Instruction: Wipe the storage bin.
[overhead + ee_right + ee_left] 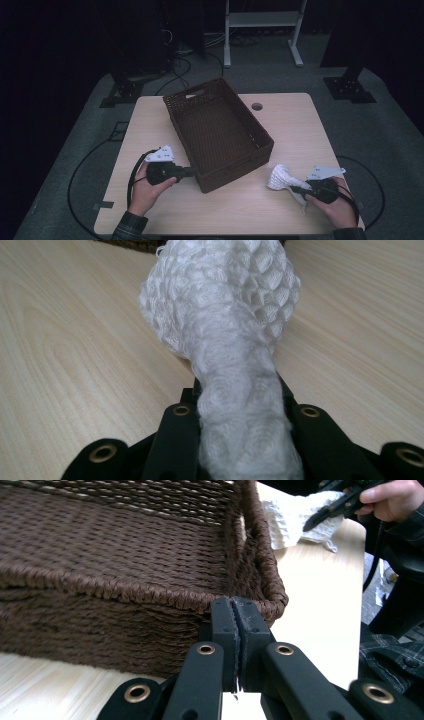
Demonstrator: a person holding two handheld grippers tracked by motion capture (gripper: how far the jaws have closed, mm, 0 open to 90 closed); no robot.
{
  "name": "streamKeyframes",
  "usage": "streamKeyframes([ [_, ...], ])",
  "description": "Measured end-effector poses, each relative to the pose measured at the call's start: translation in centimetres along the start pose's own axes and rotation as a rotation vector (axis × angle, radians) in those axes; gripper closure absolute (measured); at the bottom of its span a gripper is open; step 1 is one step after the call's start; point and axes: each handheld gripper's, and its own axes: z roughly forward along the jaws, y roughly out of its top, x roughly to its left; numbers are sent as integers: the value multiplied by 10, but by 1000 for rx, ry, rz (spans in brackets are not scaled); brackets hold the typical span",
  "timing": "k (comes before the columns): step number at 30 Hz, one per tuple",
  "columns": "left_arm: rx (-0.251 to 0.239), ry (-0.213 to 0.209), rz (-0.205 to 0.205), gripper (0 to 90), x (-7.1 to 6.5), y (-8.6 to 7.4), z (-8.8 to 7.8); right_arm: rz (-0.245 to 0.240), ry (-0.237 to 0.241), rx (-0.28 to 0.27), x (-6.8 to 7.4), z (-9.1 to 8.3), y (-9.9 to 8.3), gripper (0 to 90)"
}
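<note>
Gripping a white knitted cloth [235, 340] between its jaws, my right gripper [299, 189] is holding it just above the wooden table [300, 125], near the table's front right corner. My left gripper [235, 611] is resting with jaws pressed together and nothing between them, touching the near wall of the brown woven basket [220, 132], which is standing farther back at the table's middle.

A pale wooden table [300, 130] carries a brown woven basket [218, 131].
</note>
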Motion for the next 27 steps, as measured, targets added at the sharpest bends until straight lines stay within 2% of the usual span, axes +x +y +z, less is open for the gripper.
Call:
streamKeyframes([
  [18, 12, -83, 42, 879, -13, 28, 49, 4, -2, 3, -1, 0, -1, 738],
  [27, 14, -115, 57, 882, -14, 44, 76, 4, -9, 2, -3, -1, -2, 738],
])
